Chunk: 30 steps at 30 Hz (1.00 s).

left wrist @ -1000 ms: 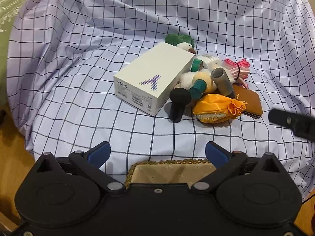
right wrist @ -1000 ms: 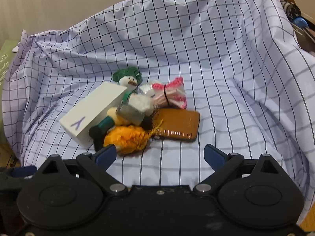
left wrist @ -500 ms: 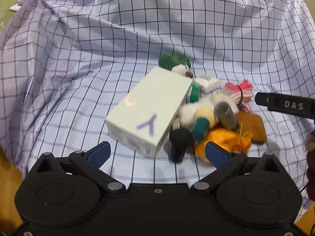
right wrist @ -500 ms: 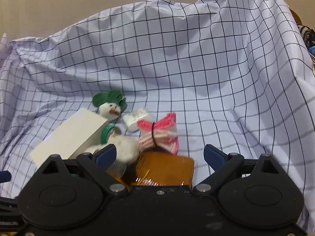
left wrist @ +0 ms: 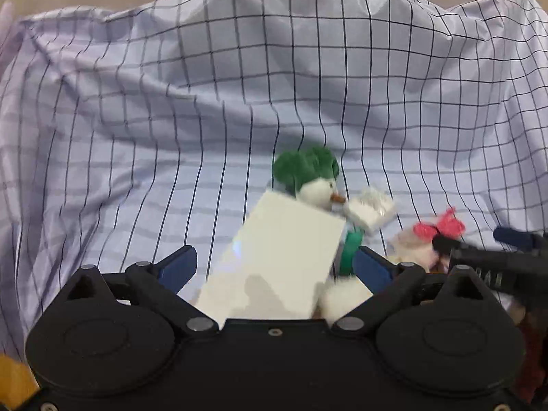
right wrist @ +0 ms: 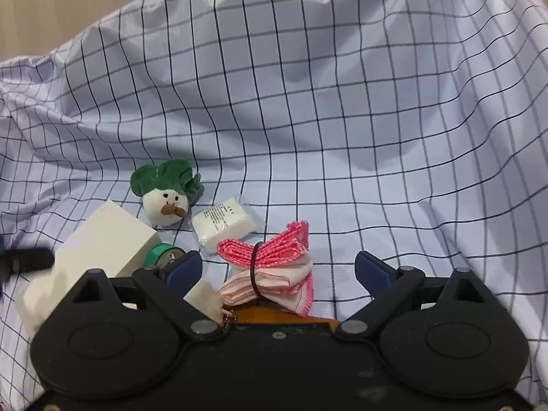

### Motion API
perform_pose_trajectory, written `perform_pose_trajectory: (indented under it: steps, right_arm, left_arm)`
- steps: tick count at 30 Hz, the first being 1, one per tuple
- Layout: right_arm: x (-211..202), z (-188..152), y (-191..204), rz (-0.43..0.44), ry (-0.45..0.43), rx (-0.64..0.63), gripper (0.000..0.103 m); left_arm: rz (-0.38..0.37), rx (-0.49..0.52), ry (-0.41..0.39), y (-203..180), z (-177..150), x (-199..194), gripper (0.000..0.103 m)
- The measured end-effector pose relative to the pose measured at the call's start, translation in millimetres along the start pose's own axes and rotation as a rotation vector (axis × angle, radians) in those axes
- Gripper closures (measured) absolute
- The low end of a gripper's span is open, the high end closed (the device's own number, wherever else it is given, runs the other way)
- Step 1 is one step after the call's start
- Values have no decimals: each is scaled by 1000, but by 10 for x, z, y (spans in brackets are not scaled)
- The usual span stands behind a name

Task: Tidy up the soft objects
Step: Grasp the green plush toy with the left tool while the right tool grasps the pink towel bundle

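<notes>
Left gripper (left wrist: 274, 262): jaws spread, just been closing slightly, white box (left wrist: 284, 260) between, untouched
Right gripper (right wrist: 278, 269): spread, empty
Right view only: pink cloth bundle (right wrist: 274, 267) lower centre, sharp
Plush (right wrist: 164, 191): left of centre

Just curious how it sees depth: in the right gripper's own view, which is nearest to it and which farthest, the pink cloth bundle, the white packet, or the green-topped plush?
1. Pink cloth bundle, between its fingers.
2. White packet, behind-left.
3. Green-topped plush, farthest, left.
</notes>
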State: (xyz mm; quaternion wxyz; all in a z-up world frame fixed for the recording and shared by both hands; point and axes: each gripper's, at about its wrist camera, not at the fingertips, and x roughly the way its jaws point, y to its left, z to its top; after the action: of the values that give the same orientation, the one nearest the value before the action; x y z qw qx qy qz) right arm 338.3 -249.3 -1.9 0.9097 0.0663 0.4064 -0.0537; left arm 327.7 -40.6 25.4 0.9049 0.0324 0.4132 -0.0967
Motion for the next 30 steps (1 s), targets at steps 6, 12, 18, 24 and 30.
perform_pose_trajectory:
  steps: [6, 12, 18, 24, 30]
  right_arm:
    - [254, 19, 27, 3, 53, -18, 7]
    - [488, 16, 25, -13, 101, -35, 7]
    - [639, -12, -30, -7, 133, -32, 7]
    - [688, -6, -47, 12, 139, -26, 9]
    - [717, -9, -44, 61, 160, -29, 30]
  left_arm:
    - [-24, -4, 24, -66, 390, 332, 8]
    - [-33, 9, 64, -225, 654, 745, 8]
    - [-31, 11, 128, -335, 781, 1158, 8]
    - [-12, 18, 184, -400, 791, 1449, 8]
    - [-32, 18, 245, -428, 759, 1678, 23]
